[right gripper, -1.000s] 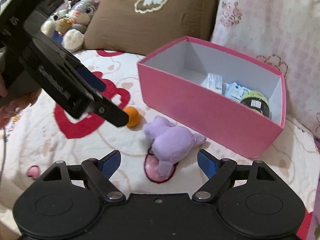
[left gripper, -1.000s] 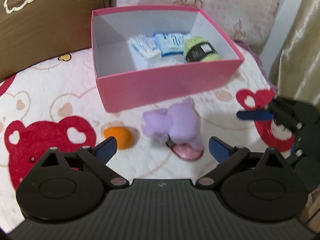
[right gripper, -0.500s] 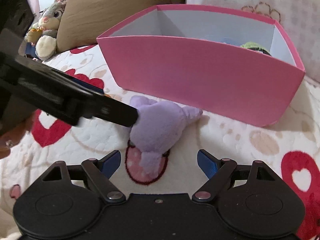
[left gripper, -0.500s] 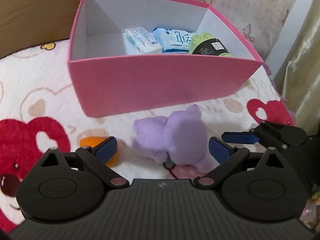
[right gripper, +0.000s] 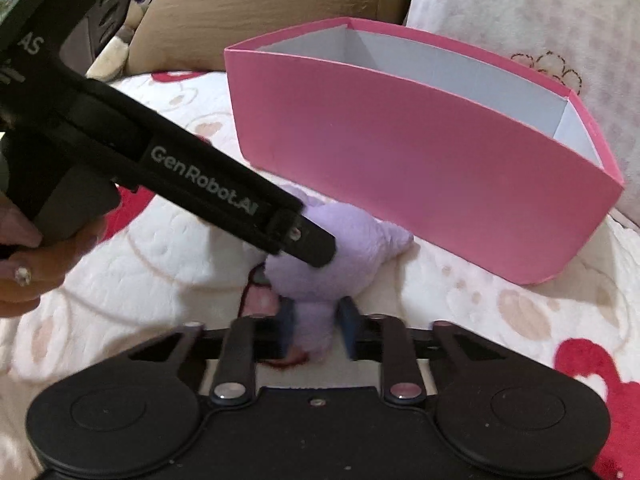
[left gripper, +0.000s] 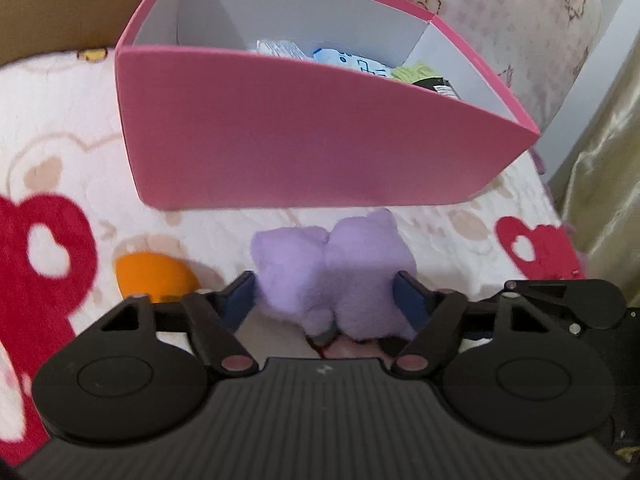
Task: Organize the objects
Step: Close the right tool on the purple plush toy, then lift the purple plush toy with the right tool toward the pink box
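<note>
Both grippers have just been closing on the purple plush toy [left gripper: 332, 276], which lies on the bed's blanket [left gripper: 60, 120], just in front of the pink box [left gripper: 304, 140].

The left gripper [left gripper: 325, 300] has its 2 blue-padded fingers [left gripper: 240, 298] on either side of the toy's body, the pads touching the plush flanks, so it pinches the toy across its wide part. In the right wrist view the same gripper reaches in from the upper left, one black finger lying across the top of the toy, with the person's hand [right gripper: 24, 264] wrapped around its handle.

The right gripper [right gripper: 316, 328] has its fingers [right gripper: 348, 320] drawn close together, pinching a narrow limb of the plush toy that points toward the camera. A pink, dark-edged patch of the toy shows just beside the left pad.

An orange ball [left gripper: 154, 276] rests on the blanket to the left of the toy, apart from it and close to the left finger. Inside the box, against its far right end, lie a white packet [left gripper: 280, 48], a blue-and-white packet [left gripper: 352, 62] and a green yarn ball with a black label [left gripper: 424, 76]. A brown cushion [right gripper: 280, 4] and a pale floral pillow [right gripper: 520, 8] stand behind the box.
</note>
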`<state>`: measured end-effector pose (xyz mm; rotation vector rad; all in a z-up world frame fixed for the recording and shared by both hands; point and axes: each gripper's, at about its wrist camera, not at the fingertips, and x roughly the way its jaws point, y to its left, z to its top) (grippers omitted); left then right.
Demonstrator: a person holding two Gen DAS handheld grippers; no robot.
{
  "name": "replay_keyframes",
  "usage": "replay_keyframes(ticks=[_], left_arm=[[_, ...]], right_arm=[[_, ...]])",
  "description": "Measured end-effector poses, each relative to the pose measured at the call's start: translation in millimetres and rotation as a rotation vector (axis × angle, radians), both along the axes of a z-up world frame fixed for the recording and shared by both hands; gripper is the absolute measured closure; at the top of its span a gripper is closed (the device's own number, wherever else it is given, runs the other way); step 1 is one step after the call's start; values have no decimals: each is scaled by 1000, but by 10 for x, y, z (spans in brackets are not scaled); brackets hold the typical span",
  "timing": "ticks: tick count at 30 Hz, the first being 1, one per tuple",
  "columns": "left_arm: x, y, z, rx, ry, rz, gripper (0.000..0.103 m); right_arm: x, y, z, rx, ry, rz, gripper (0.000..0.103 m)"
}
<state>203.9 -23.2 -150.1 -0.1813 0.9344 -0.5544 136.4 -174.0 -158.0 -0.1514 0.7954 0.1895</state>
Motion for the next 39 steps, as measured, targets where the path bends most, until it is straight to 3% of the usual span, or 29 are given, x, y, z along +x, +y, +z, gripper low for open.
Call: replay_keyframes(ticks=[2,5,7,9,10,17,23,27,39], left_arm=[[-17,39,-11,-59,45,-8,41],[-28,21,-43,-51,79,-2,51],[-30,13,-58,-46,81,8,54],[-27,40,-65,-68,90,32,56],[-24,57,-69,-80,94,43,58],[10,169,-169,-161,154,101,64],[3,130,-215,-166,141,127,63],[-27,132,-264,-214,148,154,63],[-265,51,127,-97,7,116,68]], right_arm=[[-65,-51,67,-15,16,1,82],[-102,-184,118,0,74,25,81],[-106,-259,156,34,73,26,69],[-110,-283,186,53,44,12,50],[-104,-291,194,64,31,6,48],[78,-300,17,99,47,-28,52],[65,-342,-48,161,43,-52,54],[66,-331,-127,158,32,-56,52],[-53,-23,157,-21,-34,-27,56]])
